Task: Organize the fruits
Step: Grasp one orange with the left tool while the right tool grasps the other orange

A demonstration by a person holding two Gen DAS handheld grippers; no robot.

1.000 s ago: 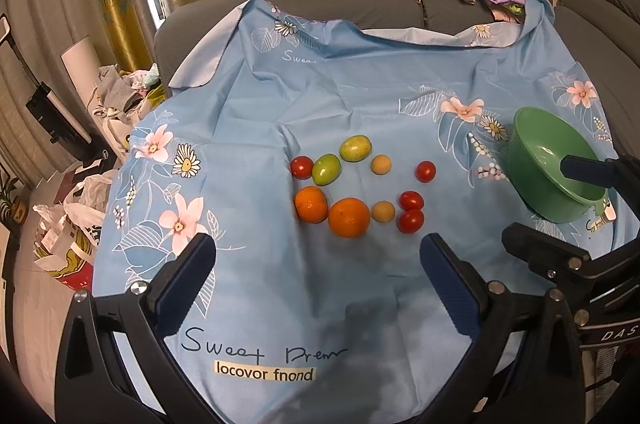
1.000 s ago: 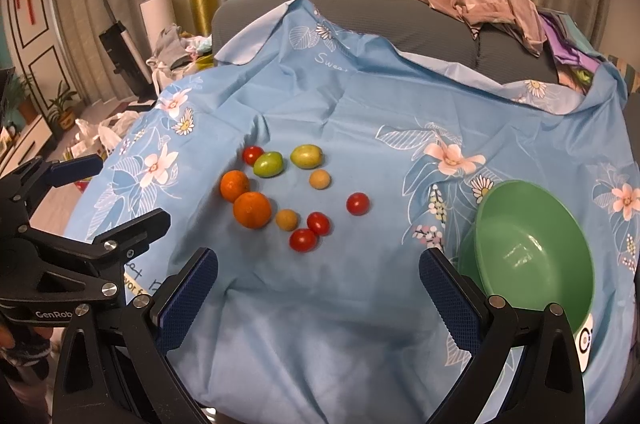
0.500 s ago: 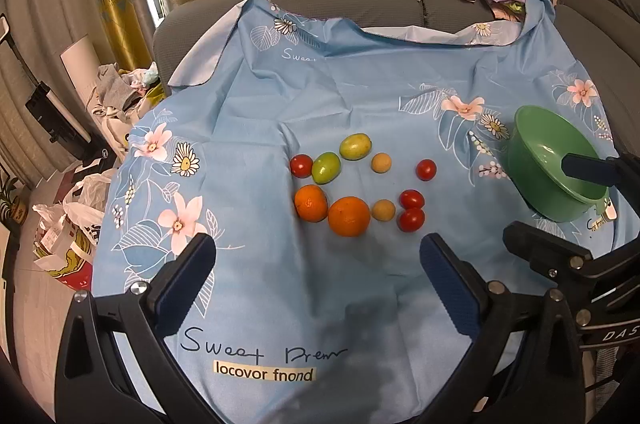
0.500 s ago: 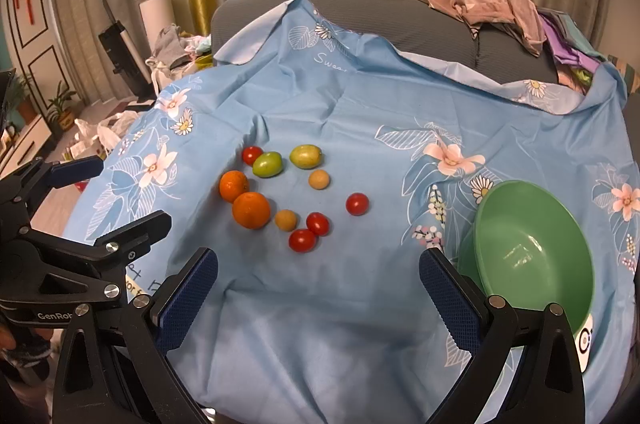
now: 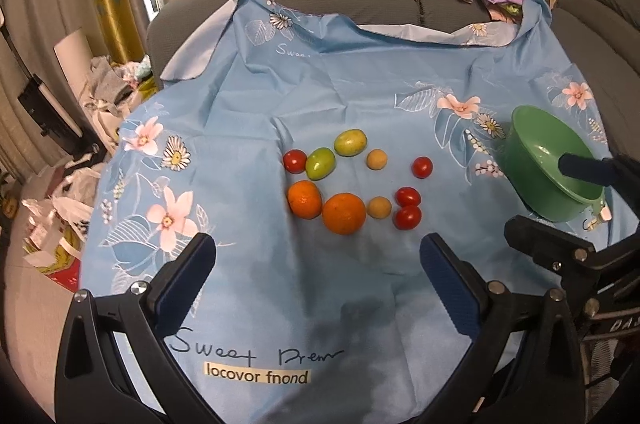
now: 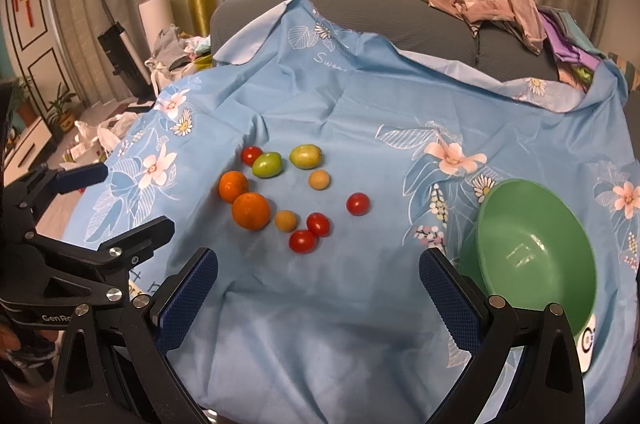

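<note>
Loose fruit lies in a cluster on a blue floral cloth (image 5: pixel 248 96): two oranges (image 5: pixel 344 213), two green fruits (image 5: pixel 320 163), two small yellow-brown fruits (image 5: pixel 377 159) and several red cherry tomatoes (image 5: pixel 407 217). The cluster also shows in the right wrist view, with the larger orange (image 6: pixel 251 211) nearest. An empty green bowl (image 6: pixel 532 252) stands at the right, also in the left wrist view (image 5: pixel 540 160). My left gripper (image 5: pixel 318 272) is open and empty, short of the fruit. My right gripper (image 6: pixel 318 284) is open and empty, between the fruit and the bowl.
The cloth covers a grey sofa (image 6: pixel 360 8) with a pile of clothes (image 6: pixel 500 4) on its back. Plastic bags and clutter (image 5: pixel 56 216) lie on the floor to the left. Each gripper shows at the edge of the other's view.
</note>
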